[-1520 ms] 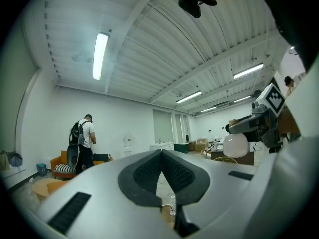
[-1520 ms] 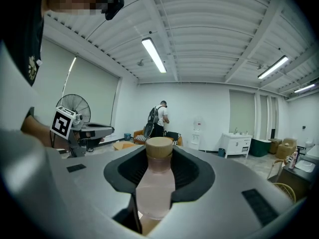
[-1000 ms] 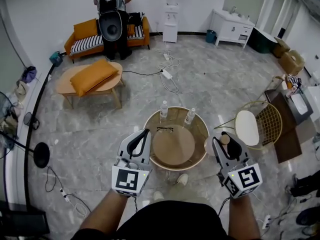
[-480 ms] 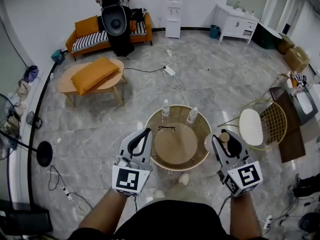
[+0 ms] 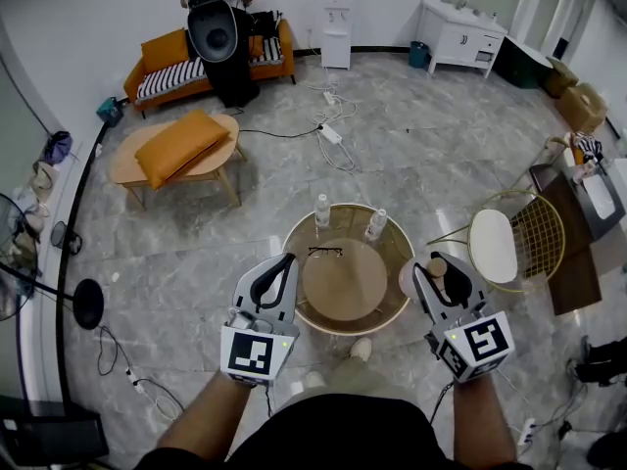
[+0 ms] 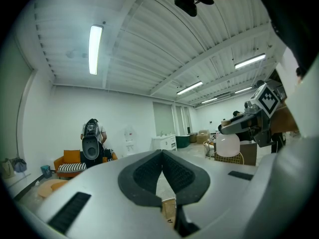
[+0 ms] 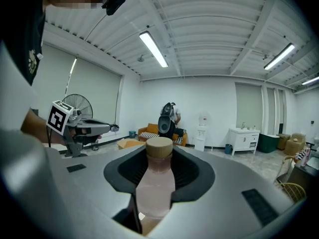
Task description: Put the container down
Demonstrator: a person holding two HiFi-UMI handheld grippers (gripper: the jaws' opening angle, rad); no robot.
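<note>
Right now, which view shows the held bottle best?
Right gripper view: the bottle fills the centre, clamped in the right gripper, tan cap and pinkish body clear. Head view shows only its cap and a pale sliver beside the gripper. Left gripper view shows it small, far right.

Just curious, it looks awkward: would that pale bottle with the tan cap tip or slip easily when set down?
Probably fairly steady: the bottle widens well below its narrow neck. Its smooth, frosted surface might slip, though the right gripper is shut around the neck.
</note>
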